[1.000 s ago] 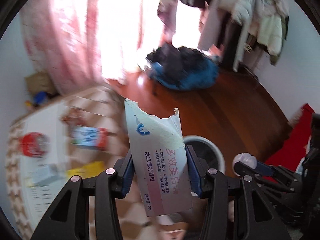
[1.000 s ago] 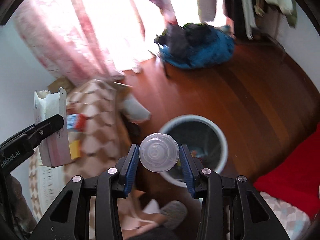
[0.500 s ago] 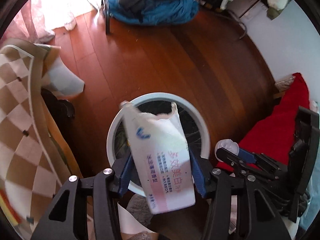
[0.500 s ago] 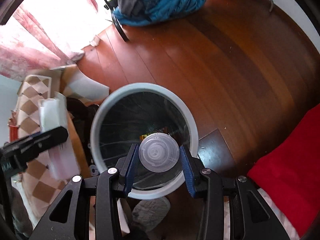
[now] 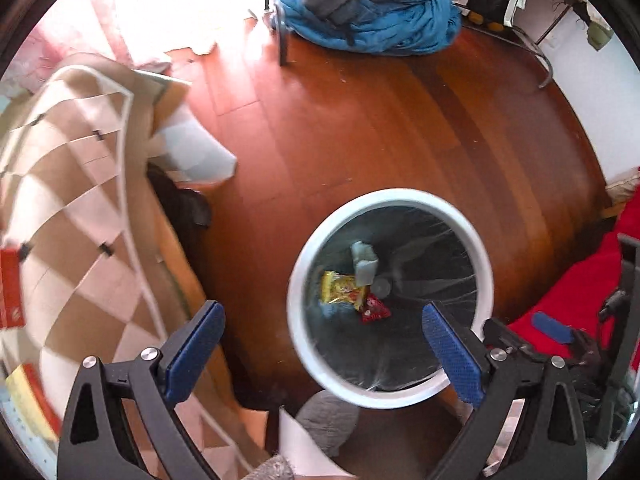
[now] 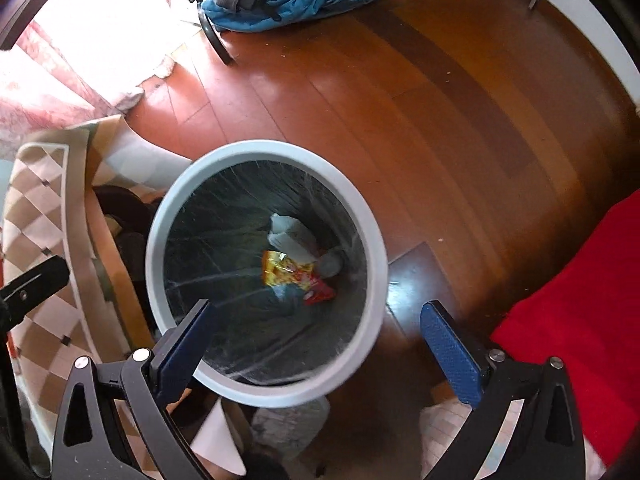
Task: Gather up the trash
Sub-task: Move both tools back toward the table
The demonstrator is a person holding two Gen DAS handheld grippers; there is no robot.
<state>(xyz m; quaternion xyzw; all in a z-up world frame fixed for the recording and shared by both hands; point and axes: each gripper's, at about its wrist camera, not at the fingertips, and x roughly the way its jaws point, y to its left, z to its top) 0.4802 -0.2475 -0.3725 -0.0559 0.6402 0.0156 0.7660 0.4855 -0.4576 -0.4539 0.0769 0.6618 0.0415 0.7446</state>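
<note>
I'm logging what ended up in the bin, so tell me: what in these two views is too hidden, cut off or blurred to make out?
- Bin floor, both views: dim; what lies under the yellow wrapper is hidden.
- White carton: print too small to read.
- Red item, left wrist view: cut by the left edge and blurred.
- Grey item below the bin: partly hidden behind the rim.

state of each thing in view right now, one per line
left gripper: open, empty
right gripper: open, empty
trash bin: upright, lined, lidless
white carton: in the bin
yellow wrapper: in the bin
red wrapper: in the bin
blue bedding: heaped on the floor
</note>
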